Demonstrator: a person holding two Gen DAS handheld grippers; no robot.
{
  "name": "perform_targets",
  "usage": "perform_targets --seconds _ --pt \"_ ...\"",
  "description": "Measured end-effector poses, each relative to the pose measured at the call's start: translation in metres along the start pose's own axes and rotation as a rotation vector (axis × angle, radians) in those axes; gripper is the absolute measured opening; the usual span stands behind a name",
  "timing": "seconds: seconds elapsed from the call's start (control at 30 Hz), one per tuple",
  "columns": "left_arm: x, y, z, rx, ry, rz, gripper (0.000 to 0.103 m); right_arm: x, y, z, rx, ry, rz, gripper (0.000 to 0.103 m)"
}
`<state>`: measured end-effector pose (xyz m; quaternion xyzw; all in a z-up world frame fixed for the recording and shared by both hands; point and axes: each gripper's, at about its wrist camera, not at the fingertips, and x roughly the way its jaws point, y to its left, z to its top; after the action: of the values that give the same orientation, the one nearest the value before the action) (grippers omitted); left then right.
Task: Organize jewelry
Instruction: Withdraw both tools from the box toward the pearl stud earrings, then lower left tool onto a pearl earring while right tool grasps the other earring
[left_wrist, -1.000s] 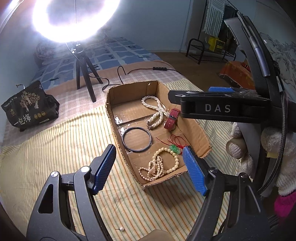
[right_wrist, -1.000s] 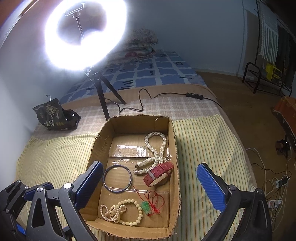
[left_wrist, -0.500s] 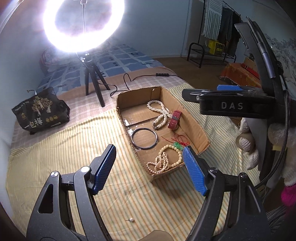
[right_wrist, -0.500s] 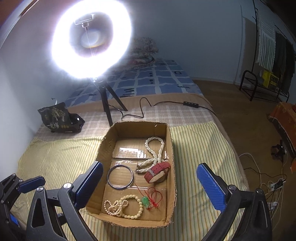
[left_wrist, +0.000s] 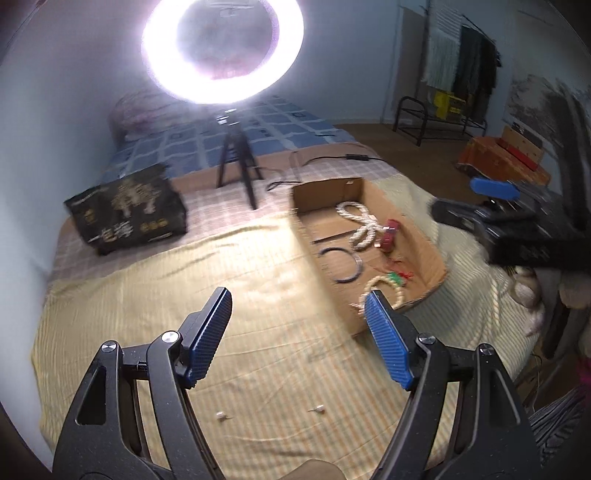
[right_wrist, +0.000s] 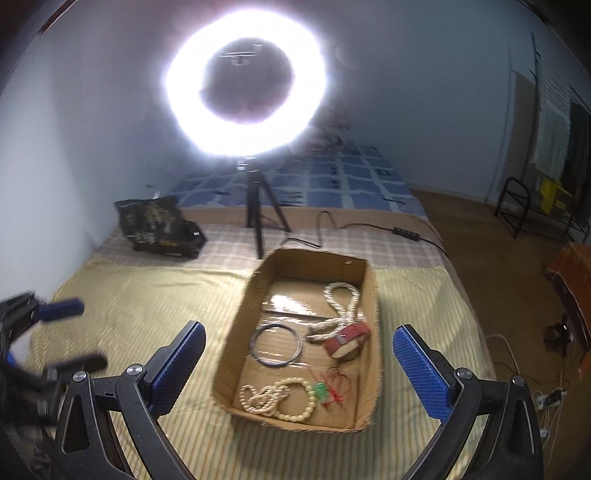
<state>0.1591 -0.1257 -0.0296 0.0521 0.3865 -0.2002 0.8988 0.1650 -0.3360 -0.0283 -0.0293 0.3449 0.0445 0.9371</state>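
A shallow cardboard box (right_wrist: 371, 295) lies on the striped bed cover and also shows in the left wrist view (left_wrist: 432, 247). In it lie a white rope necklace (right_wrist: 341, 306), a red watch band (right_wrist: 349, 338), a black ring (right_wrist: 276, 345), a cream bead bracelet (right_wrist: 280, 400) and a green charm on red cord (right_wrist: 325, 391). My right gripper (right_wrist: 299, 360) is open and empty, raised above the box's near end. My left gripper (left_wrist: 297, 325) is open and empty, above the cover left of the box. Two small pale pieces (left_wrist: 221, 415) (left_wrist: 318, 408) lie on the cover near it.
A lit ring light on a black tripod (right_wrist: 258, 218) stands behind the box, with its cable (right_wrist: 369, 227) trailing right. A black printed bag (right_wrist: 159, 227) lies at the back left. The bed's right edge drops to a wooden floor with a rack (right_wrist: 528, 206).
Both grippers have pulled back and up from the box, so it looks smaller. The left gripper has also swung left, and the box now sits right of its fingers.
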Motion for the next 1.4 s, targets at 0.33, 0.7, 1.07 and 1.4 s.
perform_targets --seconds 0.33,0.7,1.07,1.4 --pt "0.009 0.082 -0.025 -0.174 0.082 0.004 0.077 0.011 0.063 -0.032 -0.183 0.107 0.129 0.102" --pt "0.035 0.111 -0.081 -0.220 0.235 -0.022 0.044 0.042 0.110 -0.097 -0.304 0.261 0.270 0.079" --pt "0.069 0.093 -0.126 -0.203 0.351 -0.042 0.035 0.066 0.144 -0.133 -0.406 0.385 0.336 0.049" --pt "0.084 0.088 -0.135 -0.187 0.361 -0.011 0.035 0.074 0.150 -0.138 -0.443 0.400 0.333 0.040"
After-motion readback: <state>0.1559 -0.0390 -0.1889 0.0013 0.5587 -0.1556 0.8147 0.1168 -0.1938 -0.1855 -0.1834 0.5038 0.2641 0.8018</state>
